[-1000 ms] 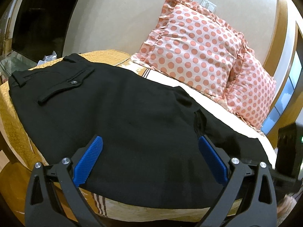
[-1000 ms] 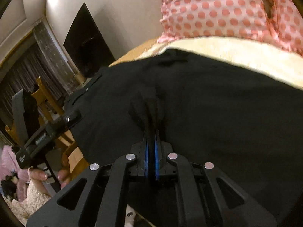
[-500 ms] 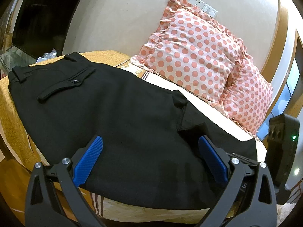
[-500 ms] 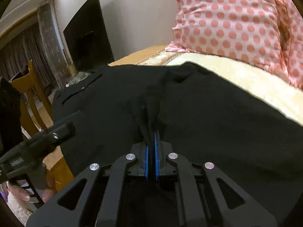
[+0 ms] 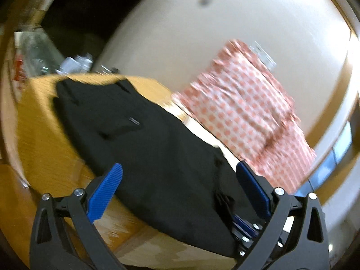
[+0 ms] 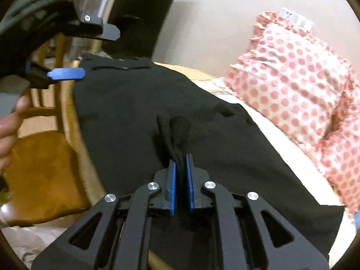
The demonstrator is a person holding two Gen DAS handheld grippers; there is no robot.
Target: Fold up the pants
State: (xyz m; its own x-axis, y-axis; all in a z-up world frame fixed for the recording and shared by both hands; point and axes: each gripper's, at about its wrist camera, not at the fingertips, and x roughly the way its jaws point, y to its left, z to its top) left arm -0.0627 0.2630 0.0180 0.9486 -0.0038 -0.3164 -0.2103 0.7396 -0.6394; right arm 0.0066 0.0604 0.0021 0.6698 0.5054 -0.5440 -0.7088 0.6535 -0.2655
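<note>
Black pants (image 5: 153,139) lie folded across the bed, waistband and back pocket toward the far left; they also fill the right wrist view (image 6: 139,103). My left gripper (image 5: 178,177) is open and empty, raised above the pants' near edge. My right gripper (image 6: 180,164) is shut on a pinched bunch of the pants' fabric. It also shows low right in the left wrist view (image 5: 238,222). The left gripper's blue pad (image 6: 66,74) shows at upper left in the right wrist view.
Two pink polka-dot pillows (image 5: 243,103) (image 6: 303,74) lean on the wall behind the pants. A gold bedspread (image 5: 42,117) covers the bed's left part. A dark TV (image 6: 141,20) and a wooden chair (image 6: 42,157) stand to the left.
The left gripper has lifted and swung quickly, blurring its view; the pants now look farther away. The right gripper stays shut on the fabric and has pulled back toward the bed's near edge.
</note>
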